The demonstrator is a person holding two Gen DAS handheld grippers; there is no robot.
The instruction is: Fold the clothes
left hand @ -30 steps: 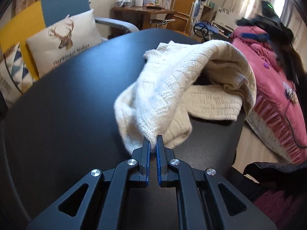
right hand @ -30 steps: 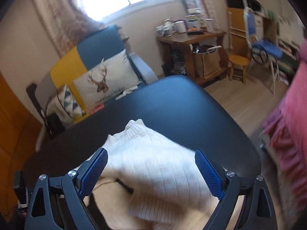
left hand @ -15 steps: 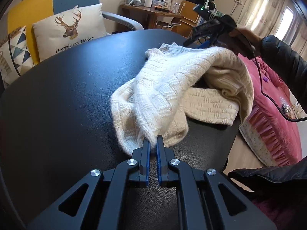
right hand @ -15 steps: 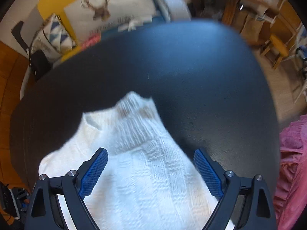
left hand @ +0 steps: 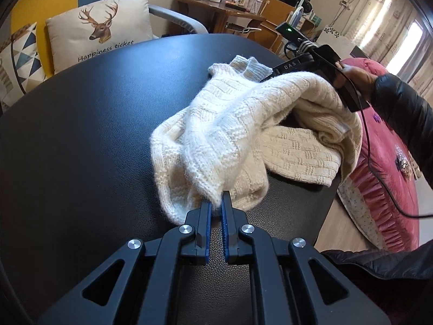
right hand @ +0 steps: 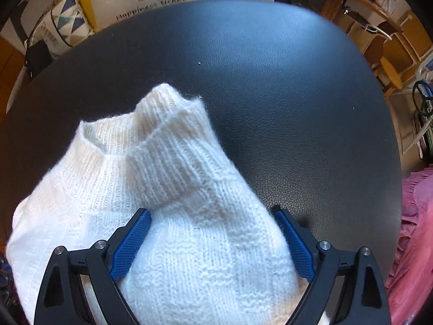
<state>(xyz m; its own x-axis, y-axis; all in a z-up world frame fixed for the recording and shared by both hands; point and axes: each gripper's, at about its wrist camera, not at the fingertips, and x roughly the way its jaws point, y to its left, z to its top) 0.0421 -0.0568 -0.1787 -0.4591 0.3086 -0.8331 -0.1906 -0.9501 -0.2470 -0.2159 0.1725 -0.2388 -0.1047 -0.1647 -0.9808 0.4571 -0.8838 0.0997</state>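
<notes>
A cream knit sweater [left hand: 238, 124] lies bunched on the round black table [left hand: 81, 135]. My left gripper [left hand: 215, 208] is shut on a fold at the sweater's near edge, lifting it slightly. In the right wrist view the same sweater [right hand: 167, 216] fills the lower half, its ribbed collar and a ribbed cuff [right hand: 173, 162] pointing away. My right gripper [right hand: 212, 220] is open, its blue pads [right hand: 132, 241] straddling the knit just above it. From the left wrist view the right gripper's black body [left hand: 319, 67] shows behind the sweater, held by a hand in a dark sleeve.
A sofa with a deer-print cushion [left hand: 100, 35] borders the table's far side. A pink quilted bed [left hand: 384, 184] lies to the right past the table edge. A wooden desk [left hand: 216, 10] and chairs stand behind. Bare black tabletop [right hand: 284, 94] stretches beyond the sweater.
The right gripper has come down and tilted over the sweater, now straddling its upper part. The left gripper keeps its hold and has barely moved.
</notes>
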